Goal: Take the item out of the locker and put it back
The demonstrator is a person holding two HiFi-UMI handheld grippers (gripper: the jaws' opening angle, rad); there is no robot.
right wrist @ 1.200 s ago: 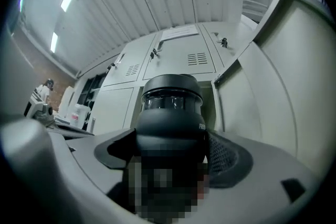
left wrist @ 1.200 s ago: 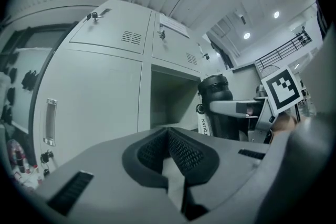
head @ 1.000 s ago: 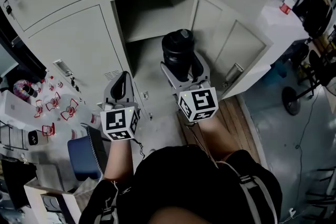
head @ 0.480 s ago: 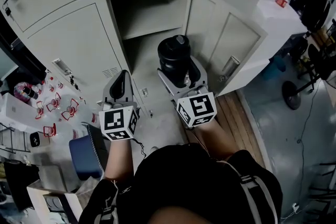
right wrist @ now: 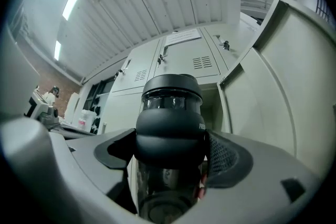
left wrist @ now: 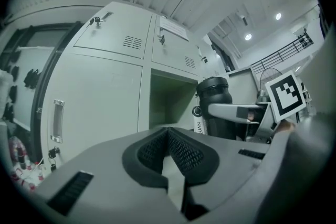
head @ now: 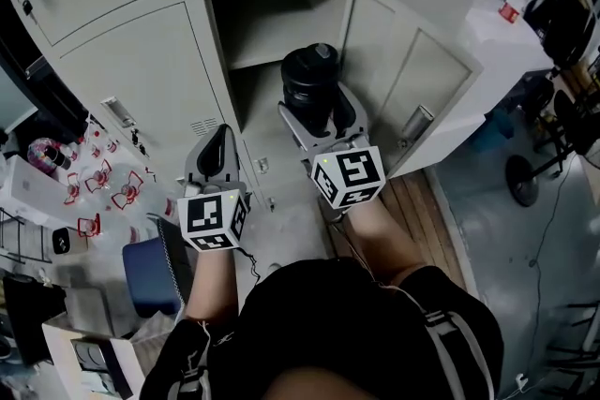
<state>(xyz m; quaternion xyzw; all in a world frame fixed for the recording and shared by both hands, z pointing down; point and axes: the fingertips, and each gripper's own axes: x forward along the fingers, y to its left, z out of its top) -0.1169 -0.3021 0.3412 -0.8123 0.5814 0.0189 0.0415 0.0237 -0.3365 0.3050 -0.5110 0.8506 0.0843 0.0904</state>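
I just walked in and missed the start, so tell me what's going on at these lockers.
A person works a gripper in each hand. The right gripper is shut on a black bottle, upright in front of the open locker, its door swung aside. The left gripper is shut and empty, beside the closed doors.

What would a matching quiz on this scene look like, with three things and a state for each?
Things:
1. bottle
2. left gripper
3. locker door

States:
A. swung open
B. clamped in the right gripper
C. shut on nothing

Pairs: 1-B, 2-C, 3-A
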